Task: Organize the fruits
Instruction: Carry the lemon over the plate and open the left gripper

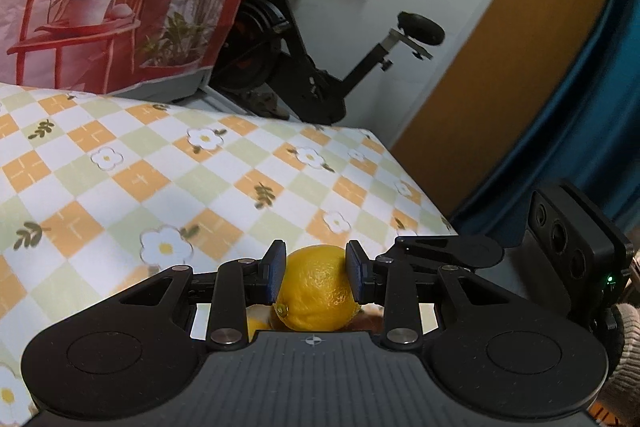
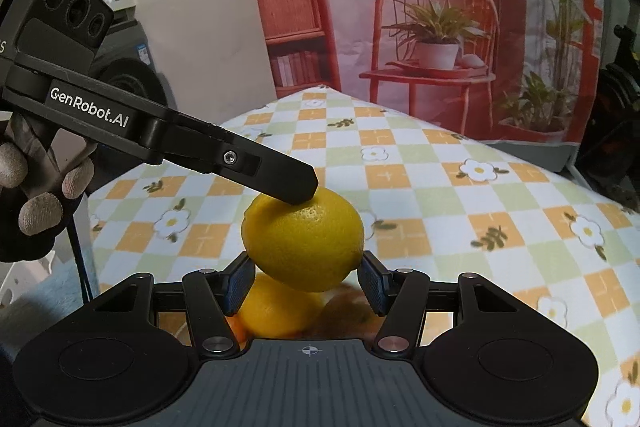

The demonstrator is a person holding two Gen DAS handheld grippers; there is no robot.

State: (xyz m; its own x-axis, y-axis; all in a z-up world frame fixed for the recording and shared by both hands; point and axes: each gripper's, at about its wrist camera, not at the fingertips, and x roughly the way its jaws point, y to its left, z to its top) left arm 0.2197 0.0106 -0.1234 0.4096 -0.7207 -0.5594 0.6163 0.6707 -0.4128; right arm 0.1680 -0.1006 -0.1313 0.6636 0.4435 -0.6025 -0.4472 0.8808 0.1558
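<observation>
holding a yellow lemon (image 1: 316,287) in my left gripper (image 1: 316,273), jaws clamped on its sides, lifted above the checked floral surface (image 1: 140,167); my right gripper (image 2: 307,283) carries a second lemon (image 2: 304,243), jaws pressed against its lower flanks; the left gripper's finger (image 2: 280,179) touches that lemon's top; another lemon (image 2: 272,311) lies below.

The left wrist view looks forward and down along its fingers, close over the table (image 1: 120,163), facing an exercise bike (image 1: 304,67); the right wrist view looks likewise, facing a backdrop (image 2: 400,7) (painted chair); both share the checked table and backdrop.
</observation>
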